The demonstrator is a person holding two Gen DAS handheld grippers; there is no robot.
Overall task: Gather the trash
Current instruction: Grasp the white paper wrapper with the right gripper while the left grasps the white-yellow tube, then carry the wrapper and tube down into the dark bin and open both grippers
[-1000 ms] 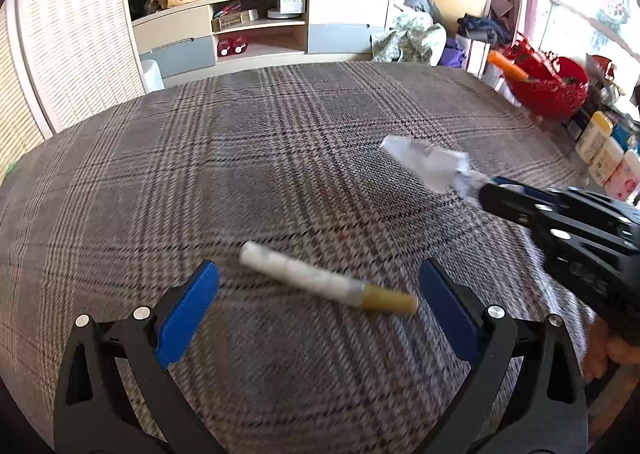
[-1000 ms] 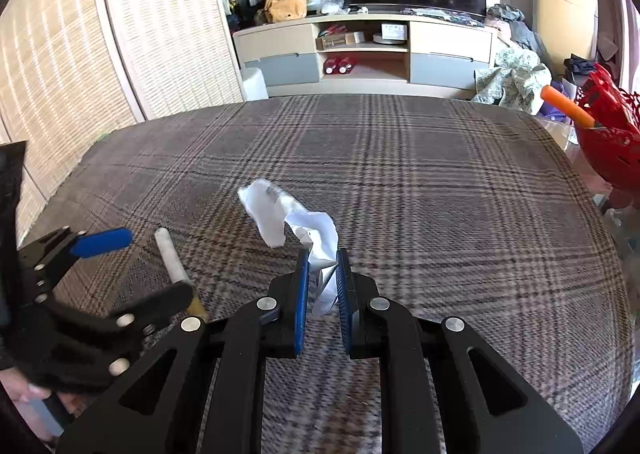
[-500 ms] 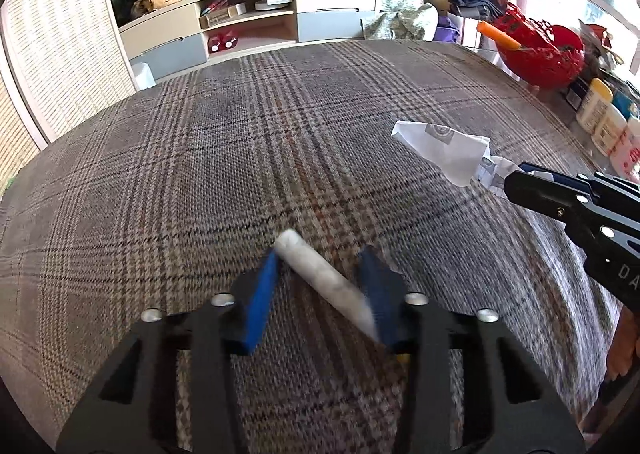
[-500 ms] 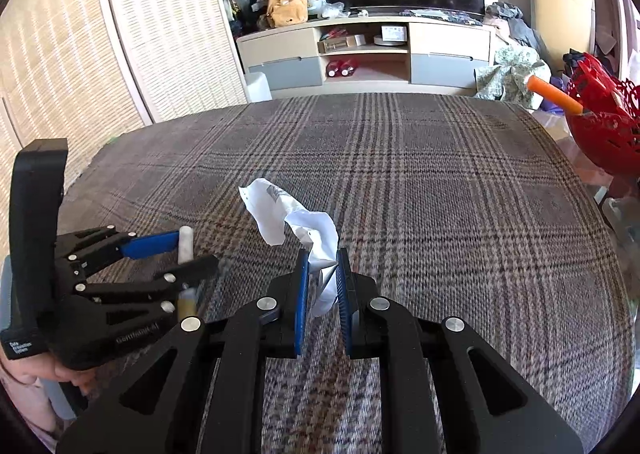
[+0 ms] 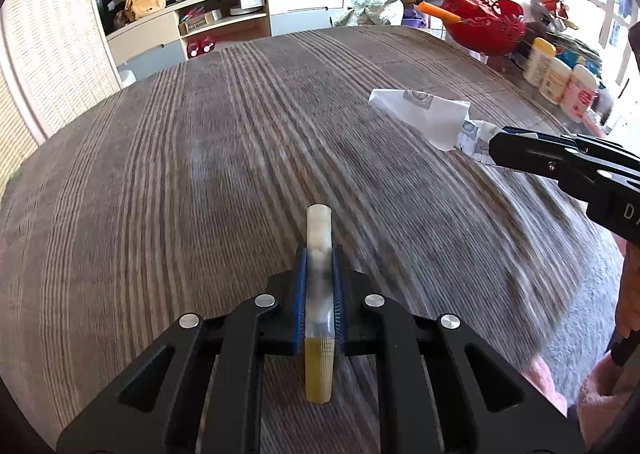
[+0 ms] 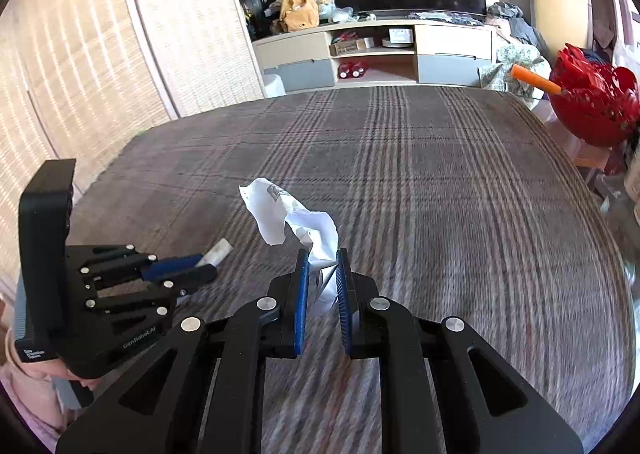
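My left gripper point(image 5: 319, 254) is shut on a white tube with a yellow cap point(image 5: 319, 230); the tube lies lengthwise between the blue pads, its white end poking forward and its yellow end back toward the camera. It is held above the plaid cloth surface point(image 5: 200, 174). My right gripper point(image 6: 320, 254) is shut on a crumpled white paper wrapper point(image 6: 288, 214), which sticks up and to the left of the jaws. In the right wrist view the left gripper point(image 6: 192, 268) is at the left with the tube's tip point(image 6: 218, 250) showing. In the left wrist view the right gripper point(image 5: 494, 150) holds the paper point(image 5: 424, 114) at the right.
A red basket point(image 5: 488, 24) with an orange stick and several bottles point(image 5: 560, 74) stand past the right edge. A TV unit with shelves point(image 6: 376, 50) is at the back. A woven screen point(image 6: 80, 54) runs along the left. A hand in a pink sleeve point(image 5: 600, 386) is at the lower right.
My left gripper closed on the tube, turned it lengthwise and lifted it off the cloth. My right gripper kept hold of the paper and barely moved.
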